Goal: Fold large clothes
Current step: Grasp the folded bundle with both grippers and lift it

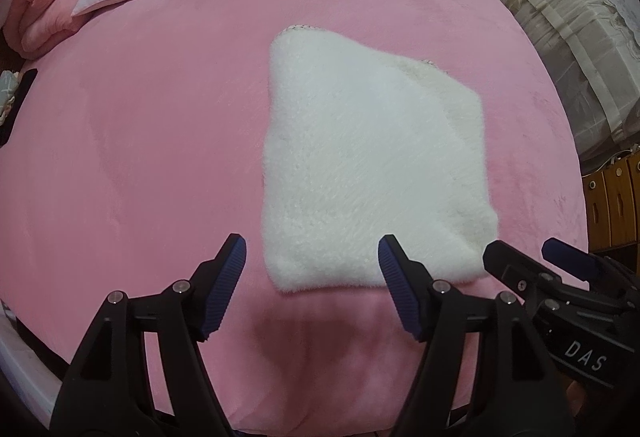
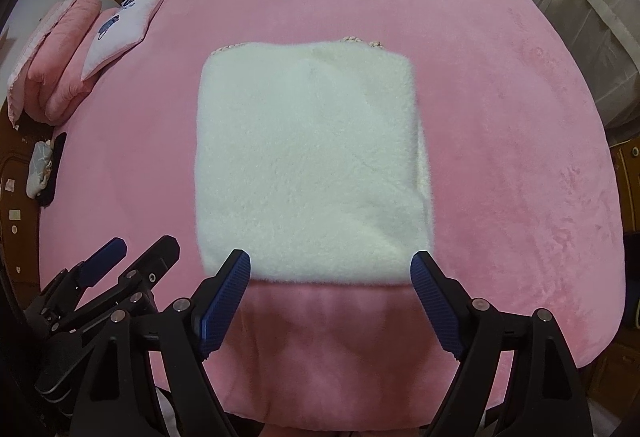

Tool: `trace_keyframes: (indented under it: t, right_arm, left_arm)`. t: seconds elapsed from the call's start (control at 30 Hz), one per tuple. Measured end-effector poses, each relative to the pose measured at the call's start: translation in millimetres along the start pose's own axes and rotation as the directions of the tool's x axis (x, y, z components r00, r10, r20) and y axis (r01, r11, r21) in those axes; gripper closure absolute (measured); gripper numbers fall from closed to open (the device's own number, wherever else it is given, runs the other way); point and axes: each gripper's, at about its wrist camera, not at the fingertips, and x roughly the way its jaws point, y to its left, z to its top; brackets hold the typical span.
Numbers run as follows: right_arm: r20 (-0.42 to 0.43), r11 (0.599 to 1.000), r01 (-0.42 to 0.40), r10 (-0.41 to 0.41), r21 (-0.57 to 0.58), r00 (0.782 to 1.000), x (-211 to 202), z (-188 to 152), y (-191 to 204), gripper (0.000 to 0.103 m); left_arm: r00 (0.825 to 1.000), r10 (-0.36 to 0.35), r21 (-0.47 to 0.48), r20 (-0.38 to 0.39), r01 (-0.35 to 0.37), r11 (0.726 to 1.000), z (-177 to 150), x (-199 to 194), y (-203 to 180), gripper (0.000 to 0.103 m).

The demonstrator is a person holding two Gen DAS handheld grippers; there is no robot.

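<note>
Lying folded into a thick square, the white fleecy garment (image 2: 312, 161) fills the centre of the right wrist frame on the pink bed (image 2: 520, 141). Both the left tool (image 1: 312, 253) and the right tool (image 2: 331, 264) hang released above its near edge, grasping nothing. Pink pillows (image 2: 60, 53) sit upper left.

folded garment (image 2: 312, 161) on bed (image 2: 500, 117); pillow (image 2: 124, 25) far left (against rolled quilt (image 2: 60, 57)).
</note>
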Motion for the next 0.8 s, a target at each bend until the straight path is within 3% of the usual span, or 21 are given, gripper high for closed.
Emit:
trace_keyframes:
  t: [0.13, 0.23, 0.37, 0.5, 0.57, 0.7, 0.73, 0.8]
  right_arm:
    - [-0.006, 1.0, -0.01, 0.01, -0.001, 1.0, 9.8, 6.2, -4.6, 0.018]
    - [-0.008, 0.998, -0.066, 0.066, 0.011, 0.998, 26.3, 14.1, -22.3, 0.017]
    - [-0.046, 0.989, -0.147, 0.146, -0.009, 0.988, 61.7, 29.7, -60.1, 0.017]
    - [-0.045, 0.985, -0.173, 0.174, 0.024, 0.984, 92.4, 47.0, -105.6, 0.016]
    - [-0.036, 0.976, -0.213, 0.214, 0.039, 0.976, 108.6, 53.6, -125.2, 0.013]
    - [-0.066, 0.921, -0.376, 0.383, 0.099, 0.921, 150.7, 62.7, -154.6, 0.013]
    - [-0.069, 0.886, -0.442, 0.455, 0.14, 0.888, 163.1, 65.4, -162.5, 0.013]
    - [-0.07, 0.839, -0.513, 0.531, 0.182, 0.844, 176.7, 69.7, -170.0, 0.013]
  left_arm:
    - [1.0, -0.024, -0.015, -0.018, 0.023, 1.0, 3.1, 14.3, 3.6, 0.033]
    - [0.995, -0.094, -0.044, -0.029, 0.093, 0.995, 3.4, 37.2, 11.8, 0.031]
    - [0.975, -0.218, -0.12, -0.044, 0.211, 0.97, 4.3, 73.3, 33.6, 0.031]
    - [0.971, -0.24, -0.187, 0.0, 0.236, 0.954, 9.7, 95.4, 56.9, 0.031]
    - [0.961, -0.277, -0.221, 0.02, 0.274, 0.936, 14.1, 107.0, 69.1, 0.031]
    - [0.926, -0.377, -0.281, 0.03, 0.369, 0.886, 23.6, 136.3, 90.5, 0.031]
    - [0.913, -0.407, -0.29, 0.03, 0.398, 0.87, 25.7, 144.1, 94.8, 0.031]
    - [0.884, -0.465, -0.318, 0.04, 0.453, 0.833, 28.8, 158.3, 102.3, 0.026]
